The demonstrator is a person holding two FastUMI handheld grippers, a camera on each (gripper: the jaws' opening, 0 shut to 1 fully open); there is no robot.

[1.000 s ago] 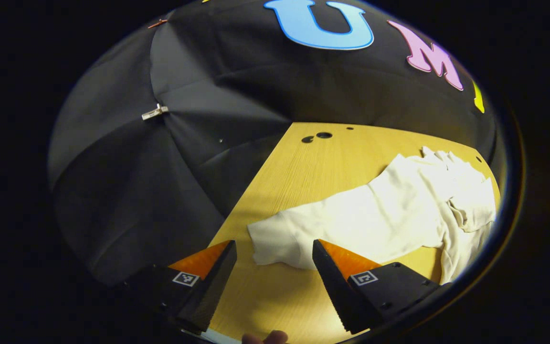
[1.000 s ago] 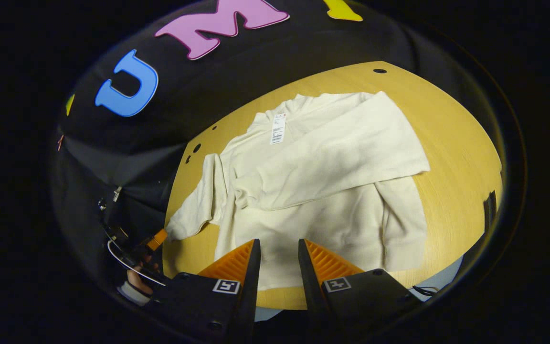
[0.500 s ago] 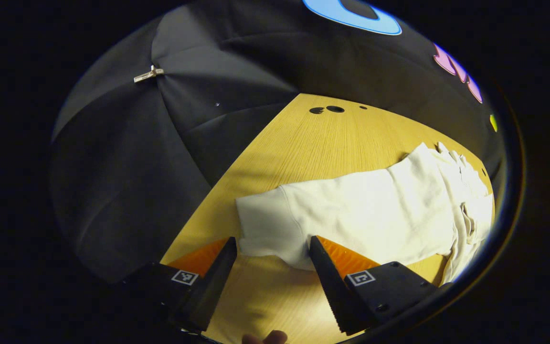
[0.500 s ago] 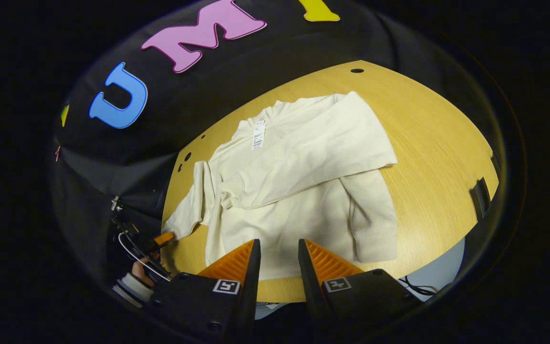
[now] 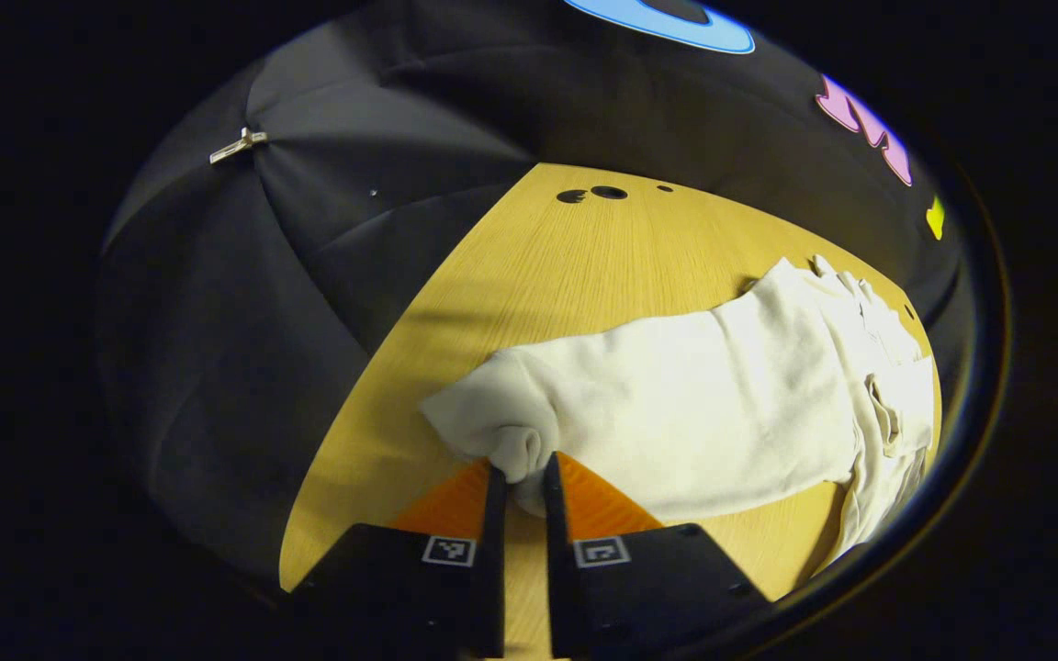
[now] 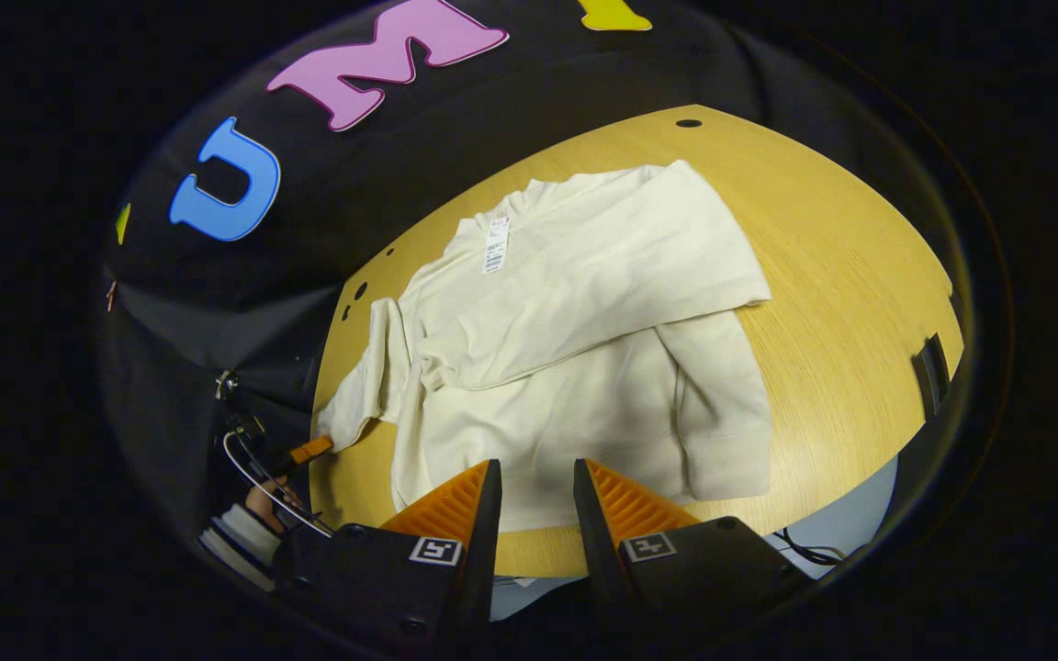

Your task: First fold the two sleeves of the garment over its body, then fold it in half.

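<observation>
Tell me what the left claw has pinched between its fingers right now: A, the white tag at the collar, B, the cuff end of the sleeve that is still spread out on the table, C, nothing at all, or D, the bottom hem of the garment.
B: in the left gripper view, the left claw is closed on the bunched cuff of the outstretched sleeve, which lies on the table.

One cream garment point(image 6: 575, 367) lies on one wooden table point(image 6: 841, 266). It has two sleeves: one point(image 6: 602, 312) folded across the body, one point(image 5: 658, 413) stretched out to the side. One white tag point(image 6: 495, 244) sits at the collar. Two grippers: left gripper point(image 5: 520, 482), right gripper point(image 6: 529, 496).
</observation>
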